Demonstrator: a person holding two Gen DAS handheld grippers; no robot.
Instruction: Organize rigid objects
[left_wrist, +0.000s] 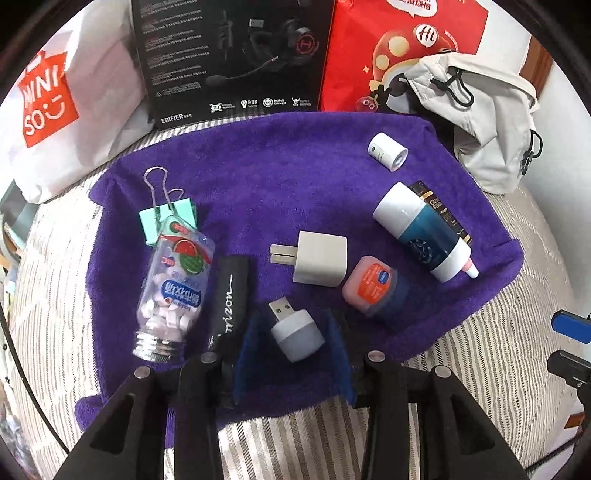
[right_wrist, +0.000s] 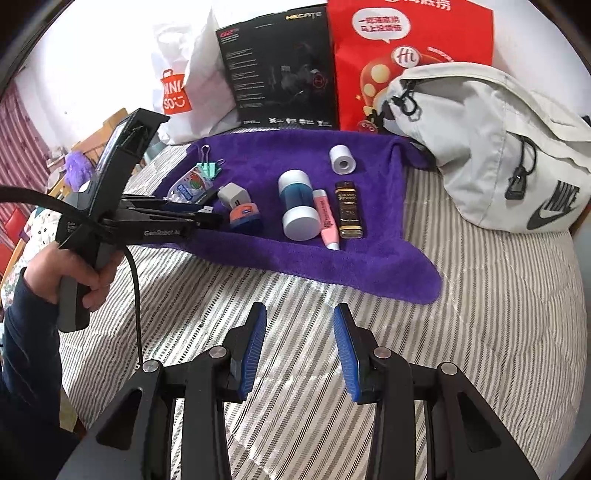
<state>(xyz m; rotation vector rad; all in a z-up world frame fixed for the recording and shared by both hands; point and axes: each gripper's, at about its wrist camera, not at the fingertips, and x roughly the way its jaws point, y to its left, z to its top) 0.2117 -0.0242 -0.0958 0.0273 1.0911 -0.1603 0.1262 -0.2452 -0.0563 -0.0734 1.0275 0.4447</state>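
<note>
Left claw (left_wrist: 291, 354) is mid-approach: blue pads apart, straddling the small grey USB plug-in light (left_wrist: 295, 334) near the purple towel's (left_wrist: 258, 170) front edge on the striped bed (right_wrist: 480, 332), not clamped. Next move, likely: close squarely on the round body. Right claw (right_wrist: 300, 350) hovers apart and empty over bare bedding in front of the towel; the left handle is gripped low in a hand (right_wrist: 74, 273).

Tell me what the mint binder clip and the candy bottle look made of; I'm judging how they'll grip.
Binder clip: painted sheet metal body, matte mint, with bare shiny wire handles. Candy bottle: clear, glossy, probably plastic, since the white pieces show through; its threaded neck glints, and no cap is visible.
</note>
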